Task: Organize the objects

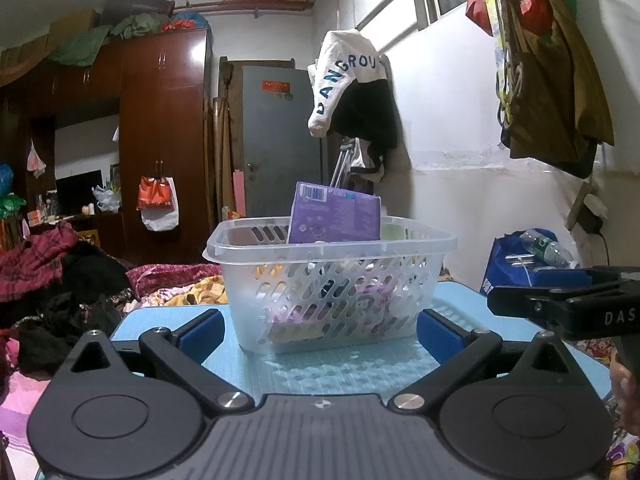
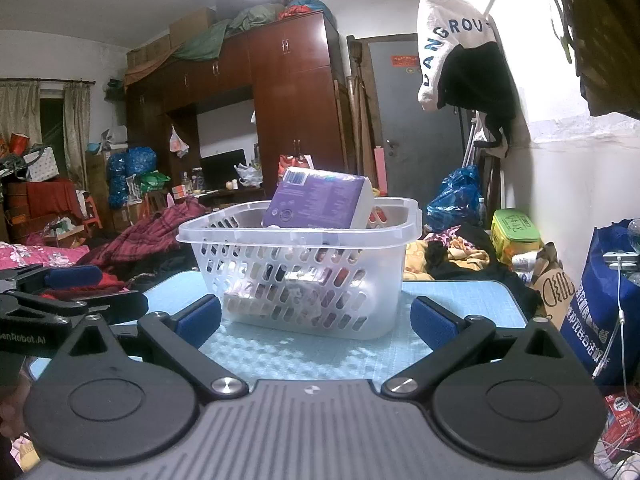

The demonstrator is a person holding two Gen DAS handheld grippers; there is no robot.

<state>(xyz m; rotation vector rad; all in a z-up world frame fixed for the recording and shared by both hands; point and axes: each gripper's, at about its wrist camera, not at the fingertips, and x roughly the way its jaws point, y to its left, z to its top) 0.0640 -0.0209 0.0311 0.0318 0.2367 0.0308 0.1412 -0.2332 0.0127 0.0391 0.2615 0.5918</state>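
A clear plastic basket [image 1: 320, 248] with slotted walls stands on the light blue table [image 1: 344, 364]. A purple packet [image 1: 336, 218] stands tilted in it and sticks out above the rim; several smaller items lie at the bottom. My left gripper [image 1: 320, 332] is open and empty, just in front of the basket. In the right wrist view the basket [image 2: 296, 240] and purple packet [image 2: 316, 204] show again on the table [image 2: 460, 300]. My right gripper [image 2: 316, 322] is open and empty, just in front of the basket. Each gripper shows at the edge of the other's view.
Heaped clothes and bedding [image 1: 60, 276] lie left of the table. A blue bag [image 2: 600, 304] with a cable stands at the right. A white wall [image 1: 460, 200] with hanging clothes [image 1: 352, 80] is behind the basket. A yellow-green box [image 2: 514, 232] sits beyond the table.
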